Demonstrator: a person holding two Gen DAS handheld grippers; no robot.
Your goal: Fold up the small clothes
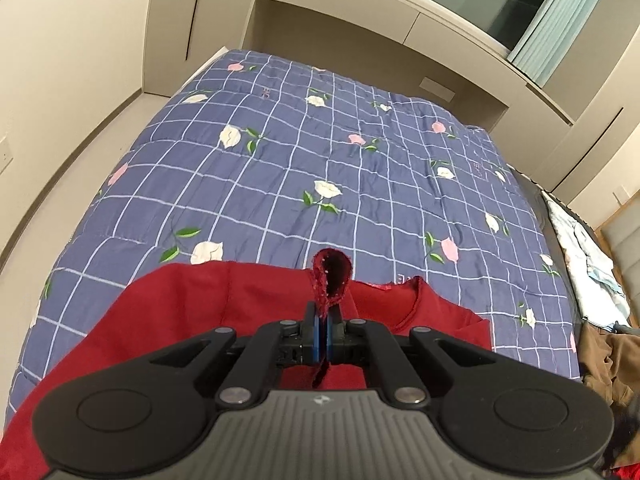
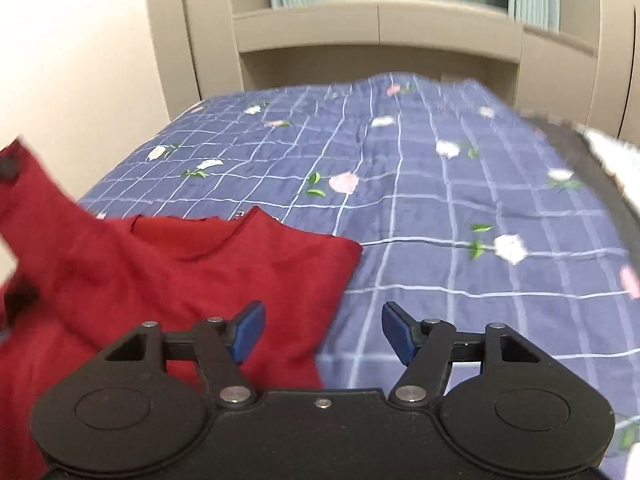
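The left claw (image 1: pixel 323 322) is pinching a fold of the red garment (image 1: pixel 208 304), its blue pads (image 1: pixel 318 332) pressed together on the cloth, with a small dark red loop of hem sticking up just past the fingertips. The red garment is lying spread on the near part of the bed, on the blue checked quilt (image 1: pixel 304 152), with most of its cloth toward the near left corner and its neckline opening facing the far end of the bed. The part caught in the left claw is being lifted off the quilt, while the rest is lying flat around and under the claw.

In the right wrist view, the red garment (image 2: pixel 168 264) is filling the near left side, with one raised piece reaching up at the left edge of the view. That view is blurred, so finer detail of the cloth is hard to tell. The right claw (image 2: pixel 323 332) is standing wide apart and holding nothing; its left pad (image 2: pixel 249 330) is sitting over the garment's right edge, and its right pad (image 2: pixel 394 330) is over bare quilt (image 2: pixel 460 208).

Along the bed's right edge, a pale blue and white cloth (image 1: pixel 580 248) and a brown cloth (image 1: pixel 608 356) are lying well apart from the red garment.
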